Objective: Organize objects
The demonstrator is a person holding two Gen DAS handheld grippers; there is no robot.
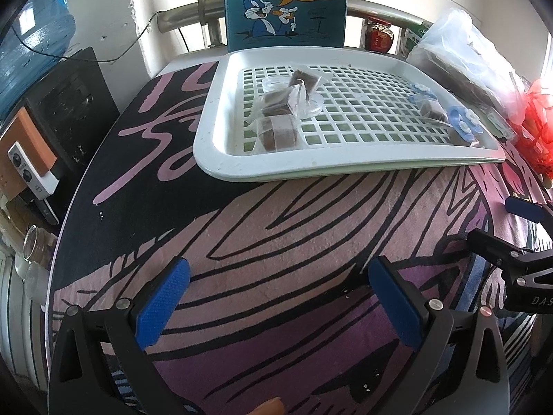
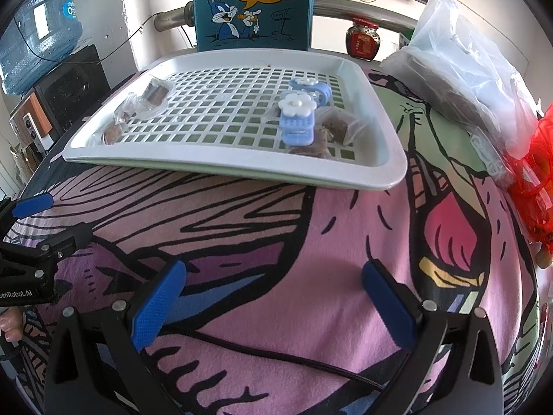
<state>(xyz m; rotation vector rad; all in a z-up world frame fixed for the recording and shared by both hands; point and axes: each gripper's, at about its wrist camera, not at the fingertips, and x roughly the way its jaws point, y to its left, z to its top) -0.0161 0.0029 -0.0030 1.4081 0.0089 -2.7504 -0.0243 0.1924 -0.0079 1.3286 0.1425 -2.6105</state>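
A white slotted tray (image 1: 311,167) (image 2: 221,167) lies on the patterned cloth ahead of both grippers. On its left part lie several clear-wrapped brown snack blocks (image 1: 280,131) (image 2: 155,93) with a clear round lid (image 1: 304,103). On its right part lie two blue flower hair clips (image 2: 297,117) (image 1: 461,121) and more wrapped brown blocks (image 2: 337,126) (image 1: 430,109). My left gripper (image 1: 280,304) is open and empty over the cloth, short of the tray. My right gripper (image 2: 276,304) is open and empty, also short of the tray.
A blue cartoon box (image 1: 285,3) (image 2: 252,7) stands behind the tray. A clear plastic bag (image 2: 456,58) and a red net bag (image 2: 539,173) lie at the right. A jar (image 2: 363,39), a water bottle (image 2: 38,27) and speakers (image 1: 52,131) stand around the table.
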